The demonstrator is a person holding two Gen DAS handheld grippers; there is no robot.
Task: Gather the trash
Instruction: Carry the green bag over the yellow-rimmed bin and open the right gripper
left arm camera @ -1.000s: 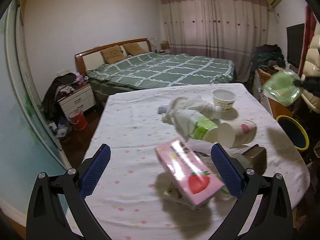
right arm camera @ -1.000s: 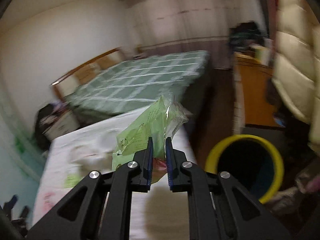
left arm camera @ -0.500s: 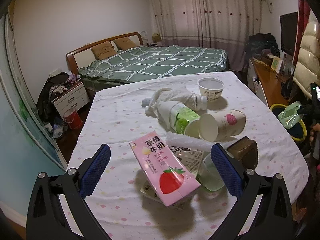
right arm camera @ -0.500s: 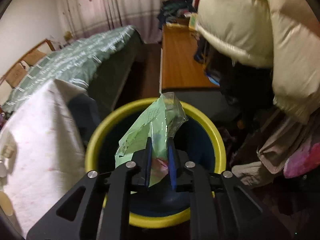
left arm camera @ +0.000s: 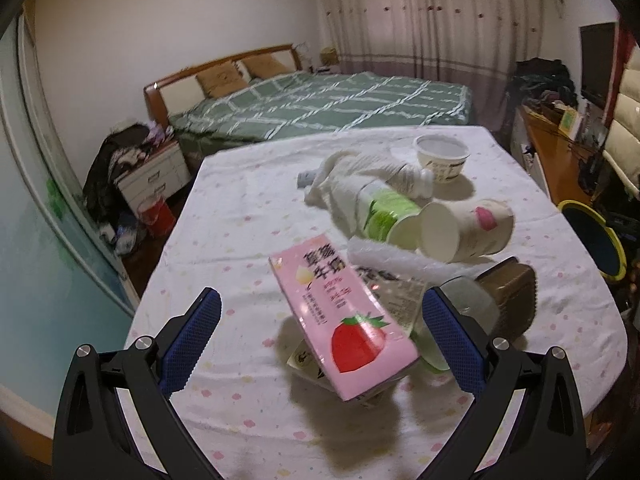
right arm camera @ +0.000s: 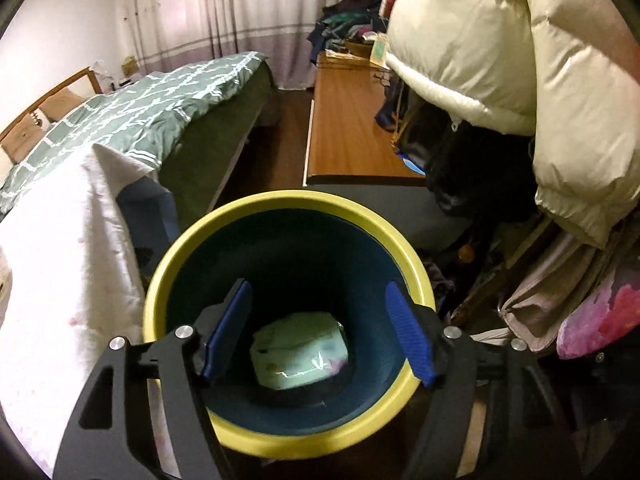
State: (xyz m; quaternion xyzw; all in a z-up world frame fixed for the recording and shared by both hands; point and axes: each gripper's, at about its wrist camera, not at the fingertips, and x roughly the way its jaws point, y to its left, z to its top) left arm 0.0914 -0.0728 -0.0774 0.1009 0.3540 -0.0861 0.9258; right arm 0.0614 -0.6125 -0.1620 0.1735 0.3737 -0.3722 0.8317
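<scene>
Your right gripper hangs over the yellow-rimmed bin, jaws opening with nothing between them. The green wrapper lies on the bin's bottom. Your left gripper is spread wide and empty above the table, with the pink strawberry milk carton between its fingers but untouched. Beyond it lie paper cups and a tissue-wrapped bottle.
</scene>
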